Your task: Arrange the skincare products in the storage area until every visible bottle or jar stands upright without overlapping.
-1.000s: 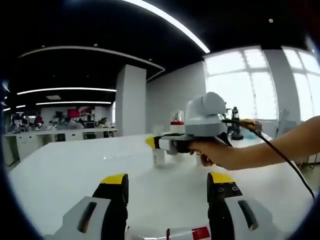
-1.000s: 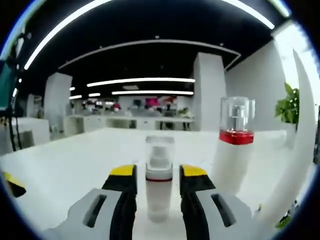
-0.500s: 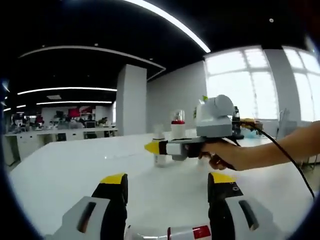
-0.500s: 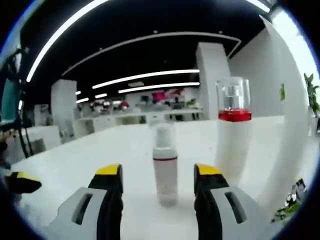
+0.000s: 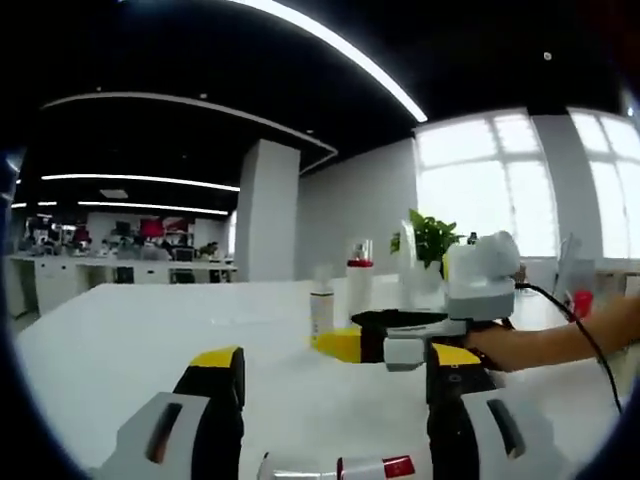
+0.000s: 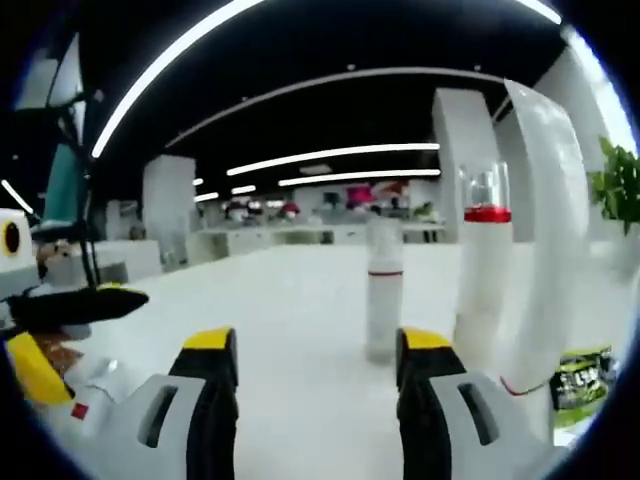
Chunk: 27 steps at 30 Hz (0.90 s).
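My right gripper (image 6: 312,345) hovers, jaws apart, small bottle (image 6: 384,300) at one o'clock; left gripper (image 5: 335,365) jaws apart too.

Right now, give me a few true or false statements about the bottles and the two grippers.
1. The small bottle stands upright on the table. True.
2. The right gripper is shut on the small bottle. False: its jaws are open and the bottle stands apart, beyond them.
3. A red-collared bottle stands beside the small bottle. True.
4. The bottle near the left gripper stands upright. False: it lies on its side between the jaws, low in the left gripper view.
5. The left gripper's jaws are open. True.
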Available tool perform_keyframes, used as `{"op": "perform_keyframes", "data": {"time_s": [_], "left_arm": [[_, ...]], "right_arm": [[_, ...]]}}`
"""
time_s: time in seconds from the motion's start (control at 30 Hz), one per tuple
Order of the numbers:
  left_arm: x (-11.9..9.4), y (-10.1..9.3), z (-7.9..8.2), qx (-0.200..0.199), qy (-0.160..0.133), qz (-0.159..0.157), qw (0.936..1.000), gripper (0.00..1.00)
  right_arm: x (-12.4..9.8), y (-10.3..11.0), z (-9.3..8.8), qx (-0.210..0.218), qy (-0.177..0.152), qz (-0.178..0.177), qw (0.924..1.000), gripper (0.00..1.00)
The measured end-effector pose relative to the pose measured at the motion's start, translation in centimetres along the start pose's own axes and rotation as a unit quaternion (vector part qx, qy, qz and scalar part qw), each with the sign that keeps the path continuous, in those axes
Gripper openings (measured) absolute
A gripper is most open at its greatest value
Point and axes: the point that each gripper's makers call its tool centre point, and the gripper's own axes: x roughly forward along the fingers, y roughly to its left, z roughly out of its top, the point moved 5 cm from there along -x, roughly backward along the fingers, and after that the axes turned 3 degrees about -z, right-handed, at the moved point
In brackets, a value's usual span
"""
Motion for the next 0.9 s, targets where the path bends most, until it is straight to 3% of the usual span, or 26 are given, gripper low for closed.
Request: {"op": "perform_keyframes", "data": {"time_s": [0.13, 0.23, 0.43, 0.6, 0.77, 0.9], "left_arm": [[-0.3, 0.4, 0.2, -0.005, -0.006, 0.016, 0.9998, 0.8], [-0.4, 0.7, 0.3, -0.01, -0.013, 0.025, 0.9996, 0.83], [-1.1, 1.4, 0.7, -0.006, -0.018, 0.045, 0.9988, 0.91], [-2.4, 2.0, 2.4, -0.019, -0.041, 0.047, 0.9979, 0.99], [-2.5, 2.4, 2.8, -0.01, -0.046, 0.053, 0.9975, 1.0], [-2.6, 3.2, 2.2, -0.014, 0.009, 0.043, 0.9989, 1.0]], "right_arm": [[-1.9, 0.6, -0.7, -0.015, -0.008, 0.016, 0.9997, 0.62], [-3.4, 1.5, -0.1, -0.063, -0.026, 0.03, 0.9972, 0.63], [-5.5, 2.8, -0.2, -0.027, -0.005, 0.06, 0.9978, 0.67], [-8.2, 3.4, 1.1, -0.008, -0.029, 0.079, 0.9964, 0.72], [-7.9, 3.2, 0.6, -0.001, -0.03, 0.088, 0.9957, 0.75], [-7.9, 4.1, 0.2, -0.001, -0.02, 0.102, 0.9946, 0.75]]}}
